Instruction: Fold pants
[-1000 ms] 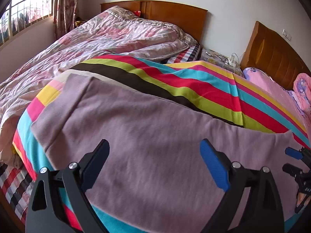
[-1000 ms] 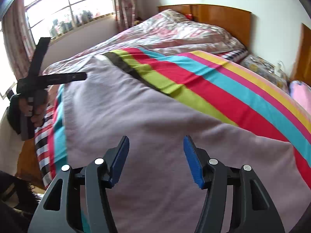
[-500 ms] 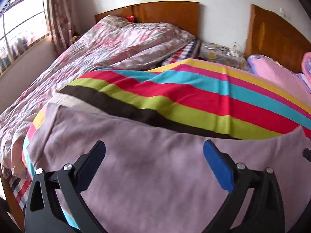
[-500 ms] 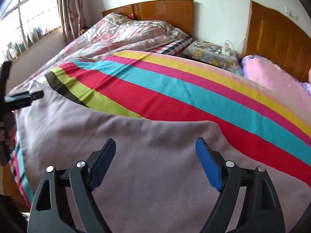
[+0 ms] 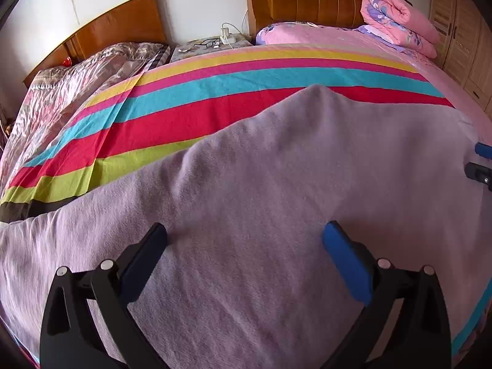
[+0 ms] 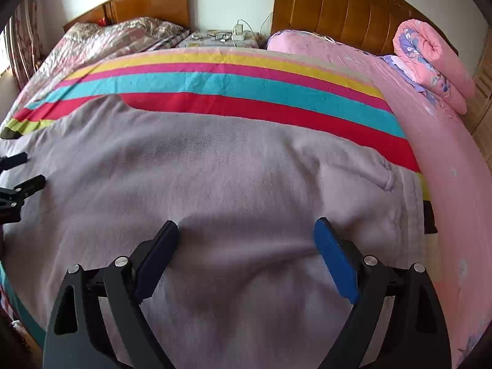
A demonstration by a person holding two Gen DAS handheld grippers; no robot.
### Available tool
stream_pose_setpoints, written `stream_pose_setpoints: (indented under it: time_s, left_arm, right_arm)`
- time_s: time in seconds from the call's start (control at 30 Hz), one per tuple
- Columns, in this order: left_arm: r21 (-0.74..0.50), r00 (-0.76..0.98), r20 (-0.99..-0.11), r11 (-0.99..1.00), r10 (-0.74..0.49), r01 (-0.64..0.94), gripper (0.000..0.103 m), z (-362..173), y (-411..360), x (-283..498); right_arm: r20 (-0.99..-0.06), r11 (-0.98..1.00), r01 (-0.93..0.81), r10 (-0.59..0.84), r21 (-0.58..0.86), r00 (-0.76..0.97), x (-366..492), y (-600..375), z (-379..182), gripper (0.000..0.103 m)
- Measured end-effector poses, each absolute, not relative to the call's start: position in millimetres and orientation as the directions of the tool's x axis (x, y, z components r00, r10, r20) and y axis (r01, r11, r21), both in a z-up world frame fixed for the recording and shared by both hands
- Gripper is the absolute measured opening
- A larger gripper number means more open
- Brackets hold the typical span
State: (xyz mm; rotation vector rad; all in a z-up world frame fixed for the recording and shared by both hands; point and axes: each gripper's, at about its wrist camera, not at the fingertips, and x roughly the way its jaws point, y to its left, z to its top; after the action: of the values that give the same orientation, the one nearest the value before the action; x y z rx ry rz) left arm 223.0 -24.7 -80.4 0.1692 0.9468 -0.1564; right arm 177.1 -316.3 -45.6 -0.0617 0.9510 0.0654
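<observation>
Both tongs stand wide with nothing pinched. The left gripper (image 5: pixel 244 247) hangs over bare fabric, and the right gripper (image 6: pixel 246 246), whose jaws have just been opening, shows only cloth lying flat between its fingers and no pad pressing on it. Directly under and ahead of both sets of fingers lie the pants (image 5: pixel 276 200), a soft lilac pair spread flat across the near edge of the bed, apparently so the cloth can be grabbed at two spots along its length. Near the right tongs' right finger sits the gathered waistband (image 6: pixel 396 184), a likely place to grip. Beyond the pants the striped blanket (image 6: pixel 230 86) serves as the folding surface. Farther off, past it, are two wooden headboards (image 6: pixel 347 9) and a rolled pink quilt (image 6: pixel 430 58).
</observation>
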Motion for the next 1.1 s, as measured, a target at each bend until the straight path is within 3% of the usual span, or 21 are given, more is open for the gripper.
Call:
stream_pose_setpoints:
  time_s: [0.13,0.27,0.37,0.43,0.57,0.67,0.77,0.87,0.97,1.1]
  left_arm:
    - [0.099,0.613,-0.79,0.984,-0.011,0.145,0.101,-72.3,-20.9,214.8]
    - [0.068,0.673,-0.735,0.98,-0.078,0.189,0.101,-49.2,-32.8,191.0]
    - [0.141,0.681,-0.728,0.956,-0.075,0.256,0.101,-52.7,-52.3,181.1]
    - [0.174,0.667,-0.744,0.95,-0.046,0.259,0.101,-64.4,-61.0,179.7]
    - [0.12,0.664,-0.745,0.964,-0.072,0.239,0.101,-64.4,-52.5,173.6]
    - [0.086,0.677,-0.732,0.974,-0.08,0.208,0.101,-57.8,-35.5,167.4]
    - [0.039,0.694,-0.715,0.987,-0.083,0.158,0.101,-48.1,-2.8,156.4]
    - [-0.039,0.706,-0.705,0.998,-0.067,0.056,0.101,-39.6,54.1,142.8]
    - [-0.134,0.726,-0.687,0.989,-0.042,-0.069,0.101,-31.6,127.6,118.2]
    - [-0.295,0.751,-0.66,0.919,0.003,-0.262,0.101,-30.5,239.5,76.4]
  right_arm:
    - [-0.776,0.999,-0.013,-0.019,-0.036,0.631,140.4,-338.0,-36.7,0.086]
    - [-0.755,0.999,-0.038,0.046,0.028,0.654,97.3,-339.1,-40.7,0.087]
    - [-0.773,0.996,-0.074,0.004,-0.055,0.635,77.1,-329.1,-59.1,0.087]
    - [-0.758,0.998,-0.061,0.02,-0.026,0.652,68.8,-330.4,-61.6,0.087]
    - [-0.743,0.998,-0.007,-0.04,-0.06,0.668,65.0,-321.8,-44.5,0.088]
    - [-0.723,0.997,-0.076,0.038,-0.02,0.69,65.2,-302.1,-34.4,0.088]
    - [-0.788,0.99,-0.114,0.002,-0.087,0.616,74.3,-281.0,-54.5,0.088]
    - [-0.803,0.999,-0.047,0.027,-0.001,0.595,75.5,-289.2,-54.3,0.089]
    - [-0.784,0.998,0.013,-0.062,-0.069,0.618,74.6,-278.6,-38.1,0.089]
    - [-0.729,0.987,-0.151,0.067,-0.05,0.681,88.0,-219.4,-10.3,0.089]
